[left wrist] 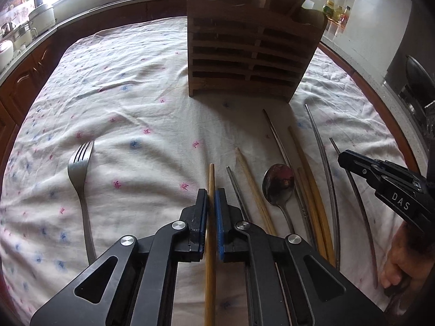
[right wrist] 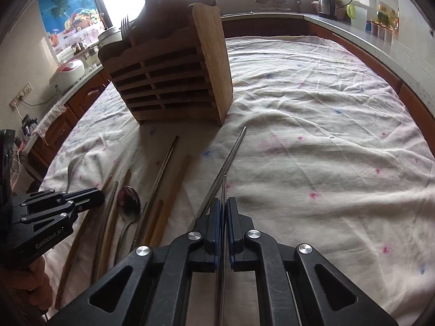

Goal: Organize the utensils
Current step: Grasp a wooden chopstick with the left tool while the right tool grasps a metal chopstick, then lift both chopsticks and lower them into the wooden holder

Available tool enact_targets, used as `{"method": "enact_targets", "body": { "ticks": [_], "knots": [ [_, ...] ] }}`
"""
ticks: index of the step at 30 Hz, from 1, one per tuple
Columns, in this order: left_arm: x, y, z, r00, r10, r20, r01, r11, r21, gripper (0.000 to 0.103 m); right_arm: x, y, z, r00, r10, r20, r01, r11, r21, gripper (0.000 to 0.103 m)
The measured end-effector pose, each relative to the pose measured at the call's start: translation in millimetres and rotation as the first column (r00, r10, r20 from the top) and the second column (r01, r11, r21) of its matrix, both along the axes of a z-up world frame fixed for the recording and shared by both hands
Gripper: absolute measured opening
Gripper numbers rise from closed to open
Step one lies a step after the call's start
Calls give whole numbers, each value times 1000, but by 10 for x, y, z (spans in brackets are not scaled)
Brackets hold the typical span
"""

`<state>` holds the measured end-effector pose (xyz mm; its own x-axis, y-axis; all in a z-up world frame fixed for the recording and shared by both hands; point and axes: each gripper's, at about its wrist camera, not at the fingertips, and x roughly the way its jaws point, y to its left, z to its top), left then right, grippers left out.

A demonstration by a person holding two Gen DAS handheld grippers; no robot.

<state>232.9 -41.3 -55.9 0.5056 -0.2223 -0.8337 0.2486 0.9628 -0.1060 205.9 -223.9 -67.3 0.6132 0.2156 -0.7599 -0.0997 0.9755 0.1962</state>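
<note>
My left gripper (left wrist: pixel 211 194) is shut on a wooden chopstick (left wrist: pixel 211 174) low over the cloth. My right gripper (right wrist: pixel 224 203) is shut on a metal chopstick (right wrist: pixel 224 187); it also shows in the left wrist view (left wrist: pixel 343 157). The wooden utensil holder (left wrist: pixel 244 54) stands ahead on the table, also in the right wrist view (right wrist: pixel 174 81), with a fork and other utensils in its top. A fork (left wrist: pixel 80 168), a spoon (left wrist: pixel 278 184), and several wooden and metal chopsticks (left wrist: pixel 312 190) lie on the cloth. Another metal chopstick (right wrist: pixel 231 157) lies beside my right gripper.
A floral tablecloth (left wrist: pixel 136 95) covers the table. Kitchen counters with a rice cooker (right wrist: pixel 68 73), a kettle (right wrist: pixel 326 0) and jars ring the table. The left gripper shows at the left of the right wrist view (right wrist: pixel 95 193).
</note>
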Motion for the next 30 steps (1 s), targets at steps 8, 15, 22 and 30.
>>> {"method": "enact_targets", "body": {
  "ticks": [8,15,22,30],
  "knots": [
    [-253,94,329,998,-16,54,19,998,-63,5,-230,-125,338,998,-9,65,2,994,112,5],
    [-497,246,709,991,-4,134,20,992,-122,5,-459,-119,745,987,-18,163,-3,992,129,5],
    [-723,402,1114,971,20,238,26,982,-189,5,-661,-160,1154,964,-32,264,-10,988,156,5],
    [-839,518,1403,949,51,311,25,971,-236,5,-813,-200,1532,930,-53,364,-7,987,161,5]
  ]
}}
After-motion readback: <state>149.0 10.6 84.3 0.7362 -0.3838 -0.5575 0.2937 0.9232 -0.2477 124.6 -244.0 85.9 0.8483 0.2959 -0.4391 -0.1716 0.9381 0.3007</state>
